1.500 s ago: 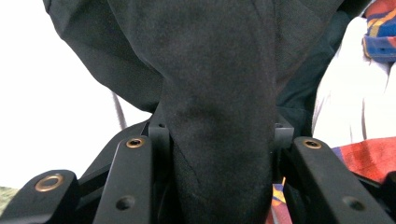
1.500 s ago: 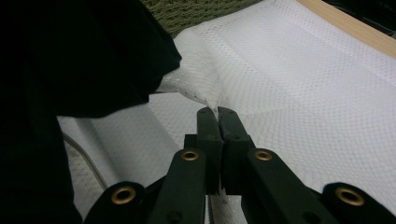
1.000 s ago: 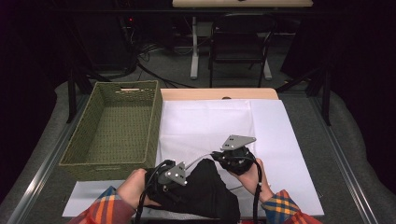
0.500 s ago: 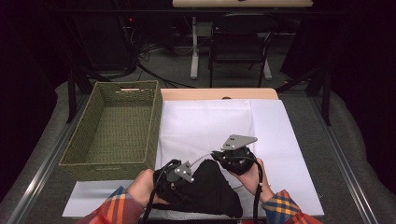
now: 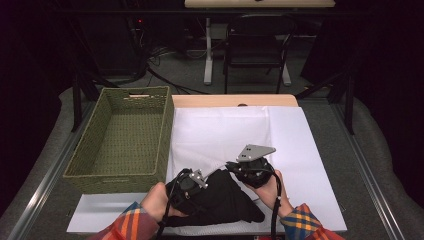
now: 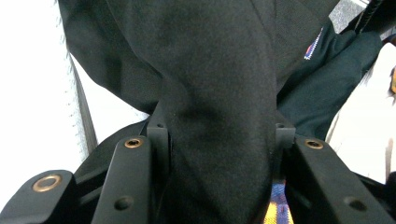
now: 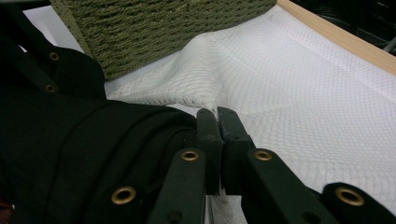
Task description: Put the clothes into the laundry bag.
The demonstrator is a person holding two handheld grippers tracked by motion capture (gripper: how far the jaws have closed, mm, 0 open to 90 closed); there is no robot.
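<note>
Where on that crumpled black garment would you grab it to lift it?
Take the black garment by a thick bunched fold near its upper edge, coming in low from the person's side. The left tongs show why: a soft gathered ridge sits between the jaws, easier to pinch than flat cloth lying on the white sheet. Flat areas would likely slip.

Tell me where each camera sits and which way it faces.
High view: above the near side, facing forward and down on the white cloth; shows both plaid sleeves.
Left gripper view: on the left gripper, facing the black garment.
Right gripper view: on the right gripper, facing the green basket.
Shared: the garment.
</note>
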